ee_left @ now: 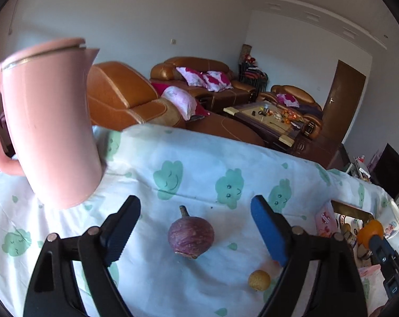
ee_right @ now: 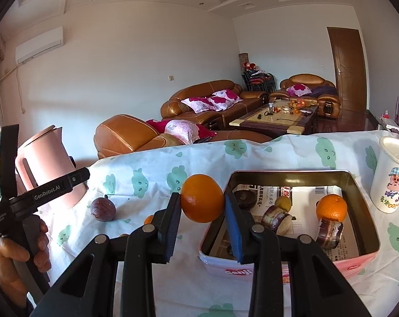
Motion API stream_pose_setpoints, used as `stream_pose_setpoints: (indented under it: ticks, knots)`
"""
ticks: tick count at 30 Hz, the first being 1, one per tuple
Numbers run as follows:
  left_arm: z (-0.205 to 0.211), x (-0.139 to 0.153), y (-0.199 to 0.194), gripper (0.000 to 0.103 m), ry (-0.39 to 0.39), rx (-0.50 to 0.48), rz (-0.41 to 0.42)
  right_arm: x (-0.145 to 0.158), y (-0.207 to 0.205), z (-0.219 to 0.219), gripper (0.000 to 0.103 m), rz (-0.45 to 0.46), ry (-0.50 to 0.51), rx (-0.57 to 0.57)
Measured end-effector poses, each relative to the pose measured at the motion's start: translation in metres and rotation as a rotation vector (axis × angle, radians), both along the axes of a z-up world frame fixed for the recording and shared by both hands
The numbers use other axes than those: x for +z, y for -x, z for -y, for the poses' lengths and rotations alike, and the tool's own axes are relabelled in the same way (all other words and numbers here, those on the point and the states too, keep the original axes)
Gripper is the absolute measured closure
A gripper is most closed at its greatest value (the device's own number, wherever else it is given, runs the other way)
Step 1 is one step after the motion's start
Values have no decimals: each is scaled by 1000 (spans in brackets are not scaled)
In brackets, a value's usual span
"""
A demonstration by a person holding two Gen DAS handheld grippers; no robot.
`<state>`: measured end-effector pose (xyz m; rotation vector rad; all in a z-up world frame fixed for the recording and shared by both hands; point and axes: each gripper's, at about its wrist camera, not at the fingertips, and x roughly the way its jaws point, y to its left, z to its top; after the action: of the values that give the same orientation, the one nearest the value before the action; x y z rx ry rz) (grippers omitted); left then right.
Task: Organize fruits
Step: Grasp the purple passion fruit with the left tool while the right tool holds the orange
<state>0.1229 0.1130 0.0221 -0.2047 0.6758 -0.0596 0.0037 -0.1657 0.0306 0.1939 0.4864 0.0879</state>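
My right gripper (ee_right: 202, 206) is shut on an orange (ee_right: 202, 202) and holds it above the cloth, just left of the open pink tin (ee_right: 286, 264). The tin holds another orange (ee_right: 331, 207), a small yellow fruit (ee_right: 283, 203) and cake rolls. My left gripper (ee_left: 195, 227) is open over the cloth, with a purple passion fruit (ee_left: 191, 237) lying between its fingers. A small yellow fruit (ee_left: 259, 280) lies near its right finger. The passion fruit also shows in the right wrist view (ee_right: 103, 209), and the held orange in the left wrist view (ee_left: 369, 231).
A pink kettle (ee_left: 46, 126) stands at the table's left. A white cartoon cup (ee_right: 390, 174) stands right of the tin. A small orange fruit (ee_right: 148, 219) peeks out behind my right gripper's left finger. The table's far edge drops to brown sofas.
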Motion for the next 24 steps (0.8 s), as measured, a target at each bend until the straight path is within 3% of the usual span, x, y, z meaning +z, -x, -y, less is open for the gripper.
stream_pose_setpoints:
  ticks: [2,3,6,9,14,16,18,20,24]
  knots:
    - [5,-15,-14,15,30,-26,-74,-1,2,-5,68,0,5,12]
    - [13,-24,-21,15,7,-42,-108,-1,2,-7,68,2,9,17]
    - [28,-46,-32,15,-139,37,-194,-1,4,-10,68,8,22,19]
    - [23,-60,-31,15,-207,113,-230,-1,3,-9,68,4,12,22]
    - [10,-74,-20,12,-138,155,-274,-3,0,-10,68,-13,2,41]
    - [17,-77,-17,17,-162,135,-273,-3,0,-11,68,-11,7,44]
    - [26,-75,-13,36,-197,108,-254,-3,0,-12,68,-8,13,42]
    - [32,-75,-8,47,-209,83,-236,-4,0,-12,68,-9,12,41]
    - [29,-73,-6,49,-182,73,-227,-5,1,-12,68,-9,13,33]
